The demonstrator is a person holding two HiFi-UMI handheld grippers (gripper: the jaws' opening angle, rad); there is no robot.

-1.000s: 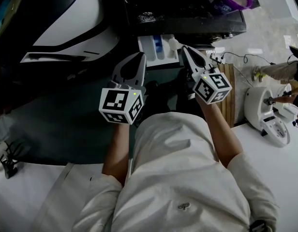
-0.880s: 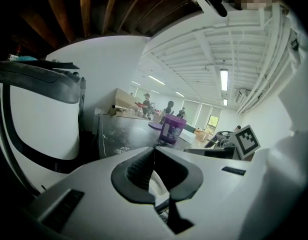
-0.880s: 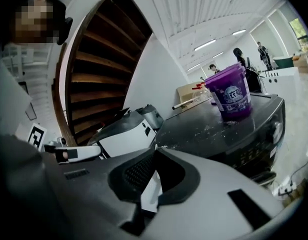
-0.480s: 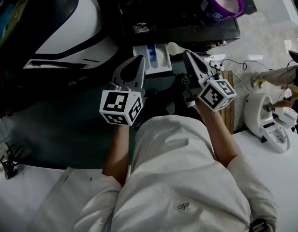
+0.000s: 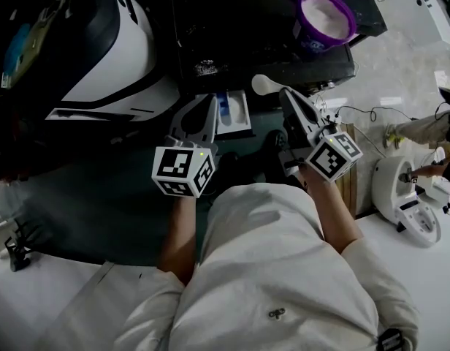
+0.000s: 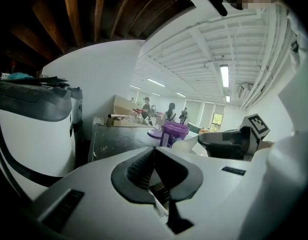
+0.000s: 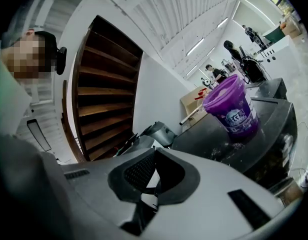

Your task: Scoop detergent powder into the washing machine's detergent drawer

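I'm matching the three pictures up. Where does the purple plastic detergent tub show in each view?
Head view: purple plastic detergent tub at top right, beyond the white scoop that the right gripper holds.
Left gripper view: just right of centre.
Right gripper view: right of centre.
Shared landmark: the dark worktop it stands on, in all three.

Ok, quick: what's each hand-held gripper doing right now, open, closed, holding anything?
Left hand-held gripper: closed, nothing between its jaws.
Right hand-held gripper: closed on the handle of a white scoop.
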